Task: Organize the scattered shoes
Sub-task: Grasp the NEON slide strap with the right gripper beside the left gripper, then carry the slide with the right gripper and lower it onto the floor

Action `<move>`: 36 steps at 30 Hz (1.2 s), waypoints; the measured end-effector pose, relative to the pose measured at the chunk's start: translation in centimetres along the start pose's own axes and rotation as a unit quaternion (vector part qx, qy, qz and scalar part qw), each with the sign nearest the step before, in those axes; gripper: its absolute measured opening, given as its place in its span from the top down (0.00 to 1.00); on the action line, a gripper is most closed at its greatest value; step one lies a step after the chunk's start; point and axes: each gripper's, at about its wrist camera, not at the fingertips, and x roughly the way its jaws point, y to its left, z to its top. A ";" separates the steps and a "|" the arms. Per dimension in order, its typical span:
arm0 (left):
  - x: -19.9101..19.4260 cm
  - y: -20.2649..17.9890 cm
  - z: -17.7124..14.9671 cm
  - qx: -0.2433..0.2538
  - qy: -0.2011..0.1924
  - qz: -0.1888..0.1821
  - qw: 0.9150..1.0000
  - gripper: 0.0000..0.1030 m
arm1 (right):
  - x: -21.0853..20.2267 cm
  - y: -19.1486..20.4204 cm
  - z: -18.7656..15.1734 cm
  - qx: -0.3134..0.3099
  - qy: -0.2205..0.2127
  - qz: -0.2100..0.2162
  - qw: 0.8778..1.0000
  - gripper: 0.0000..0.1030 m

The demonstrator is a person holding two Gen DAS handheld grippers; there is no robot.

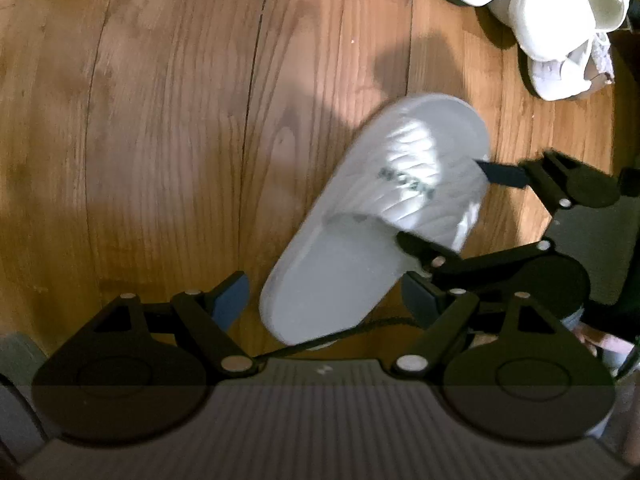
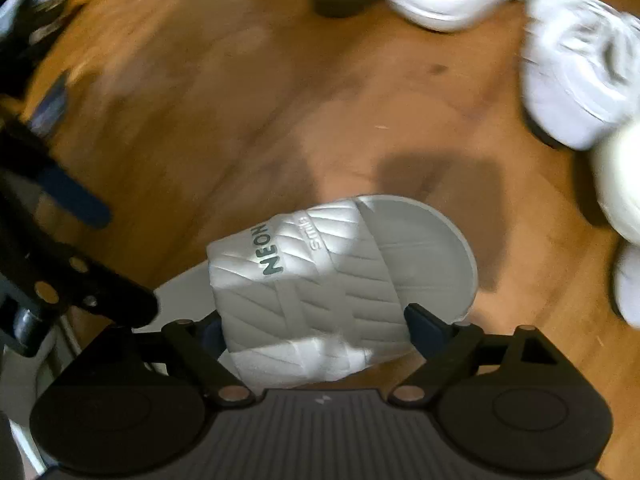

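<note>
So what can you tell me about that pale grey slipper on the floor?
The slipper is a pale grey slide of soft-looking foam or rubber, with an open toe and a wide ribbed strap printed NEON. It lies sole-down on the wooden floor, apart from the white shoes. The right gripper straddles its strap, jaws open; whether the pads touch it is unclear.

A pale grey slide (image 1: 372, 216) with a ribbed strap printed "NEON" lies sole-down and angled on the wooden floor (image 1: 160, 140); white shoes (image 1: 560, 12) cluster farther off.
</note>
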 end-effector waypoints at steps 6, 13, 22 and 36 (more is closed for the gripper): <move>-0.7 -2.3 0.3 0.049 -0.018 -0.004 0.999 0.19 | -2.2 -5.7 -3.1 0.246 0.029 0.023 0.969 0.14; 0.7 -6.7 0.1 0.113 0.002 -0.012 0.994 0.19 | -2.6 -10.7 -8.8 0.443 0.038 0.017 0.896 0.14; 2.4 -12.1 -0.5 0.184 0.032 -0.039 0.982 0.19 | -1.4 -14.2 -20.8 0.763 0.006 0.160 0.626 0.15; 3.1 -15.9 -0.2 0.228 0.029 -0.027 0.973 0.19 | -1.4 -12.9 -25.6 0.883 -0.081 0.134 0.443 0.12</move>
